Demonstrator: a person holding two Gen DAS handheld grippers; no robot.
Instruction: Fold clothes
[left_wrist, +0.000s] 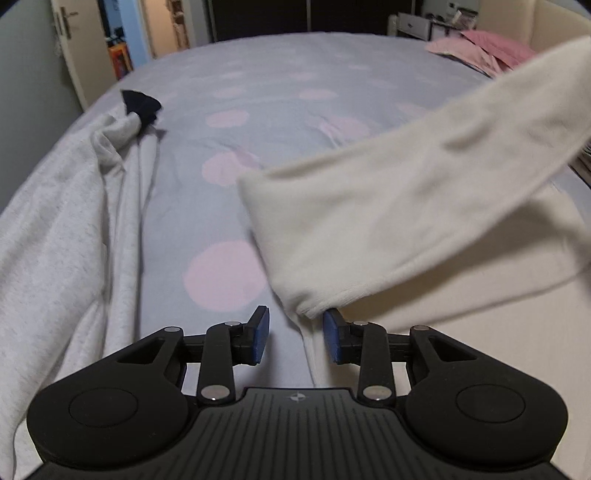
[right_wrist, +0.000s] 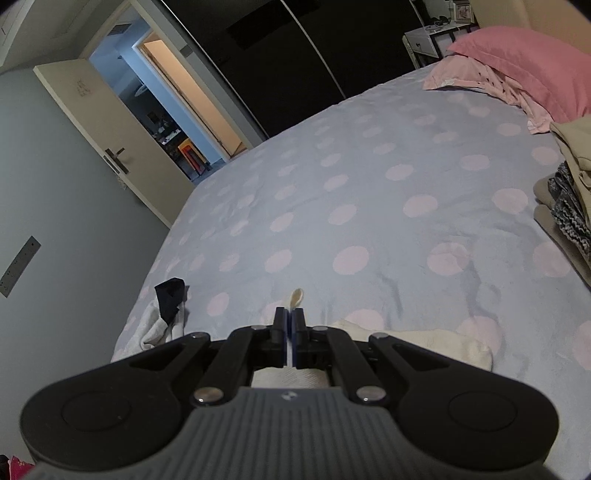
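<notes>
1. My left gripper (left_wrist: 295, 334) has its jaws apart, with bare bedspread (left_wrist: 236, 155) showing in the gap between the blue pads (left_wrist: 260, 338).
2. The cream garment (left_wrist: 424, 206) hangs in front of that gripper and to the right; its lowest corner droops just above the right-hand pad, seemingly brushing the pad's tip, but it is not between the two pads.
3. From that corner a cream sleeve-like band runs up and away toward the far right edge of the left wrist view, lifted off the bed and blurred.
4. More cream fabric lies flat on the bed at the near right, beneath the raised part.
5. My right gripper (right_wrist: 289, 325) has its jaws together, clamped on a thin fold of the cream garment (right_wrist: 424, 343); a small cream tip (right_wrist: 296, 297) pokes out beyond the fingertips.
6. In the right wrist view, the rest of the garment trails below and to the right of the jaws, onto the bedspread (right_wrist: 369, 177).
7. A light grey garment (left_wrist: 62, 236) lies crumpled along the near left of the bed, with a dark sock (left_wrist: 142, 105) at its far end.
8. Folded clothes (right_wrist: 569, 199) are stacked at the right edge of the bed, and a pink pillow (right_wrist: 524, 70) sits at the far right.
</notes>
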